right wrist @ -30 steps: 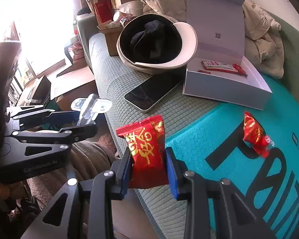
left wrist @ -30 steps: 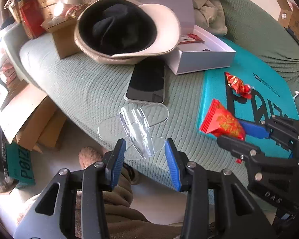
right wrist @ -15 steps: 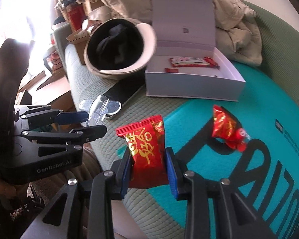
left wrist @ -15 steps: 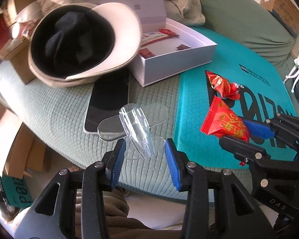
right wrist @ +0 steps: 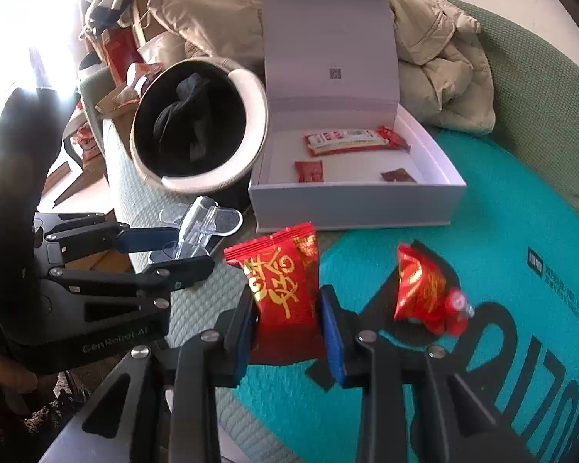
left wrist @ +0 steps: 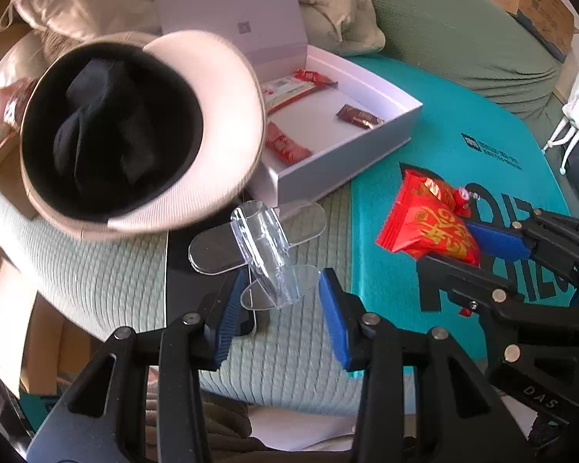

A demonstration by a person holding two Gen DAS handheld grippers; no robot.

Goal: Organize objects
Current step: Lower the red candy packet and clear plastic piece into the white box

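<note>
— What sits between the blue pads at the bottom centre?
— The left gripper [left wrist: 283, 301] clamps a clear plastic stand [left wrist: 264, 249], its flat wings spread above the pads.
— And on the right edge?
— The right gripper [left wrist: 471, 249] pinches a red snack packet [left wrist: 424, 223] over a teal mat [left wrist: 382, 281].
— Above that?
— An open white box [left wrist: 351, 158] with small wrappers inside; at upper left, a beige hat [left wrist: 220, 123], upturned, beside it.
</note>
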